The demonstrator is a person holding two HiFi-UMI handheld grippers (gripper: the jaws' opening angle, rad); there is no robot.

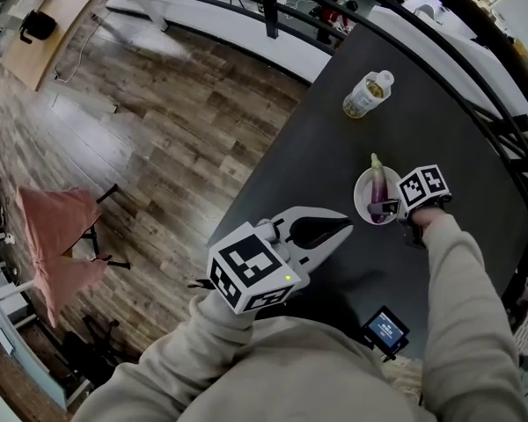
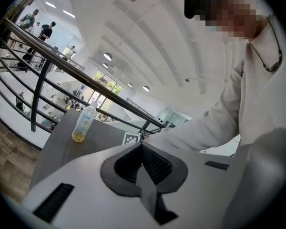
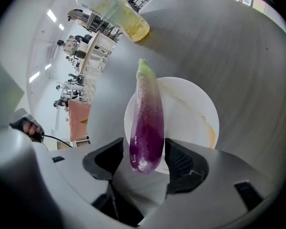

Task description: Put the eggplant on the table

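Observation:
A purple eggplant with a pale green stem end lies on a white plate on the dark table. In the head view the eggplant sits on the plate at the table's right. My right gripper points down at it, jaws wide, with the eggplant's round end between the pads; a gap shows at the left pad. The right gripper reaches the plate's near edge. My left gripper hovers nearer me over the table, shut and empty; in its own view the left gripper has its pads meeting.
A plastic bottle of yellowish drink stands farther back on the table; the bottle shows in the left gripper view too. A small device with a lit screen sits near me. A black railing borders the table's far side. Wooden floor and a pink chair lie left.

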